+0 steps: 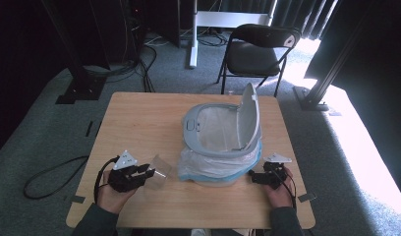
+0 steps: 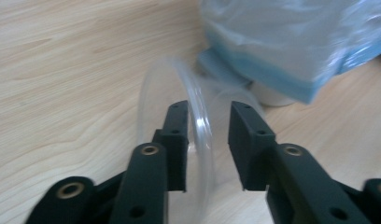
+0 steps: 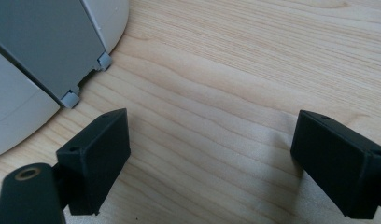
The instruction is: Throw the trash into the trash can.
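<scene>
Grey carpet is being seen around one light wooden table [image 1: 139, 118] in the high view, with one black folding chair [image 1: 257, 51] standing beyond it and dark curtains behind. One grey round bin with a raised lid [image 1: 223, 135] is sitting on the table, lined with one clear plastic bag [image 1: 208, 169] that is bunching around its base. Two grippers are being held by two hands at the near edge: the left gripper [image 1: 148, 173] is being pointed at one clear plastic cup [image 1: 160, 172] lying on its side just left of the bin, and the right gripper [image 1: 251, 176] is being held beside the bin's right flank. The cup is hard to make out against the wood.

From the left gripper view, the cup's rim [image 2: 198, 135] is being straddled by the two black jaws; one jaw is sitting inside the mouth and one outside, but whether the pads are pressing cannot be told. The bag's blue edge [image 2: 272, 70] is being cut off at the top.

From the right gripper view, the jaws are being held wide over bare wood, with the bin's base [image 3: 48, 56] cut off at upper left.
</scene>
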The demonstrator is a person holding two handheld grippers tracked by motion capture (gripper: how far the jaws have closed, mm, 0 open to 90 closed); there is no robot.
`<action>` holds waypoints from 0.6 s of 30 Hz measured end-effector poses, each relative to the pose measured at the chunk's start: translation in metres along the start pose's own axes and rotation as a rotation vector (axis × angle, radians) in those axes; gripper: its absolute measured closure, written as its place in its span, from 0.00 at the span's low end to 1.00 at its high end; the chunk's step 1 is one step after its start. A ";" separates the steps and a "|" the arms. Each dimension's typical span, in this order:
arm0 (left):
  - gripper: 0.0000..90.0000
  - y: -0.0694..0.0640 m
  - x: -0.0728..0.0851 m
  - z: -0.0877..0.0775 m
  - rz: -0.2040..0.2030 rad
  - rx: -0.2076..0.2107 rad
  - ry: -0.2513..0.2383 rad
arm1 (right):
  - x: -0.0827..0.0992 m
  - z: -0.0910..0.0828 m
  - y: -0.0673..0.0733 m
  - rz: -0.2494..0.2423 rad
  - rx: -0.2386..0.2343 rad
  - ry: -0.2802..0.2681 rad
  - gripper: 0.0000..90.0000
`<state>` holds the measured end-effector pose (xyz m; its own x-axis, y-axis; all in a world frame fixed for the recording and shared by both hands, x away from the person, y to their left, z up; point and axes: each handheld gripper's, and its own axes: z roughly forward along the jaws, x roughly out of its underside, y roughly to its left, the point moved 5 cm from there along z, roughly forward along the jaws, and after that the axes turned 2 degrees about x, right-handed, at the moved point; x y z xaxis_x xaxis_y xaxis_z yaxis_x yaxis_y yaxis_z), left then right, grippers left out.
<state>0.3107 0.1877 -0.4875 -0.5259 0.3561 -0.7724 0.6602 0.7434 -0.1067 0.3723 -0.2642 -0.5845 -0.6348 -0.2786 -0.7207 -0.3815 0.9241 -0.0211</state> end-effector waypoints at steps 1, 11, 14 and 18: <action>0.81 0.002 0.000 0.001 -0.002 -0.004 0.007 | 0.000 0.000 0.000 0.000 0.000 0.000 0.12; 0.92 0.009 -0.004 0.009 0.005 -0.023 0.019 | 0.000 0.000 0.000 0.000 0.000 0.000 0.12; 0.93 0.009 -0.005 0.010 0.014 -0.030 0.020 | 0.000 0.000 0.000 0.000 0.000 0.000 0.12; 0.93 0.011 -0.006 0.011 0.014 -0.036 0.017 | 0.000 0.000 0.000 0.000 0.000 0.000 0.12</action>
<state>0.3270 0.1872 -0.4905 -0.5257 0.3757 -0.7632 0.6478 0.7583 -0.0729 0.3723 -0.2642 -0.5845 -0.6348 -0.2786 -0.7207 -0.3816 0.9241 -0.0211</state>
